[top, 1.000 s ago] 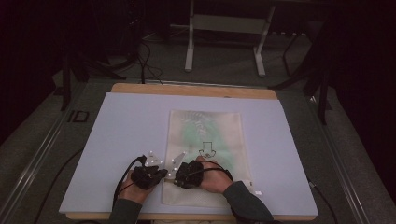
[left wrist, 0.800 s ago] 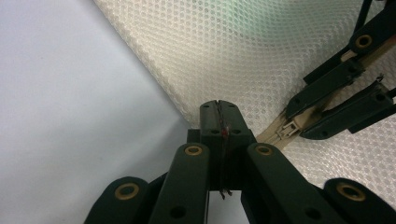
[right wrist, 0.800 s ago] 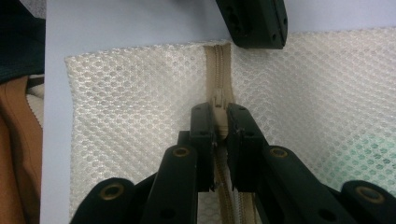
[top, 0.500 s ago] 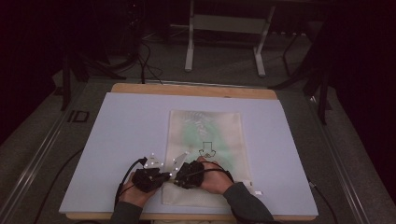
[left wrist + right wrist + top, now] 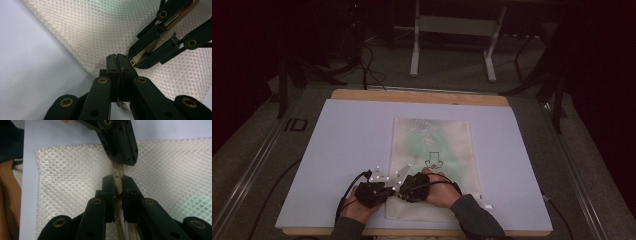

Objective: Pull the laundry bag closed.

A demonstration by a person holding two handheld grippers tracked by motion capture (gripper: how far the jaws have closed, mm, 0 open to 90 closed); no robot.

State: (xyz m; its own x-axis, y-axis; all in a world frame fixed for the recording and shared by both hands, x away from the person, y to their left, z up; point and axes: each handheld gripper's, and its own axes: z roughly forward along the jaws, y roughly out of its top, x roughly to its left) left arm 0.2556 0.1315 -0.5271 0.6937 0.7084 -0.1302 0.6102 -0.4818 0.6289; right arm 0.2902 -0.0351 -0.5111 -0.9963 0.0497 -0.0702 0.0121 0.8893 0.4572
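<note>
- Mesh bag (image 5: pixel 432 150): I count one, lying flat on the mat.
- Zip pull (image 5: pixel 117 173): one, on that bag.
- Grippers: two in my feed, the left gripper (image 5: pixel 373 192) and the right gripper (image 5: pixel 414 187).
- Hands: two, one behind each gripper.
- Pale mat (image 5: pixel 347 145): one.
- Wooden table (image 5: pixel 412 96): one, under the mat.
- Metal stand legs (image 5: pixel 414 47): two uprights beyond the table.
</note>
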